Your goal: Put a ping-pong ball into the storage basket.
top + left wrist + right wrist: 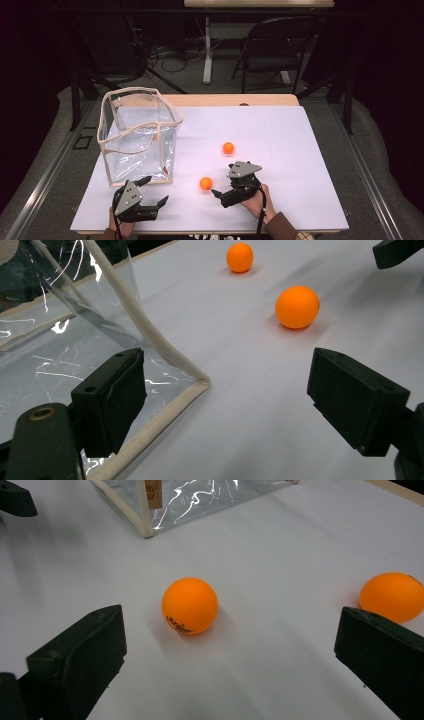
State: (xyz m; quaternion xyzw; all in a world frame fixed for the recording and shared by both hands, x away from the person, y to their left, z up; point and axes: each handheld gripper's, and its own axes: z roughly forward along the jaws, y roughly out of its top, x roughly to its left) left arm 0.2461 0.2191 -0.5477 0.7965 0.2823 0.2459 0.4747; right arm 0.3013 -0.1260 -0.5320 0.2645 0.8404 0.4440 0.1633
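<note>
Here the right gripper (218, 192) lines up on the near ball (206, 183), nothing picked up yet.

Taking the clear bag (139, 135) as the mark: the near ball sits on the white sheet (280, 150) just off the bag's front corner, apart from it, and the far ball (228, 147) lies farther out from the bag's side, well apart from the first. The right gripper's jaws stand wide and empty, the near ball (190, 605) centred ahead of them but not yet between the pads. The left gripper (155, 192) waits by the bag's front edge, jaws also wide, one jaw just before the bag's trim (165, 352), holding nothing. I'd judge this the reach-in step; next it needs a short push forward to straddle the ball, then a gentle squeeze, since a round ball may roll off.
</note>
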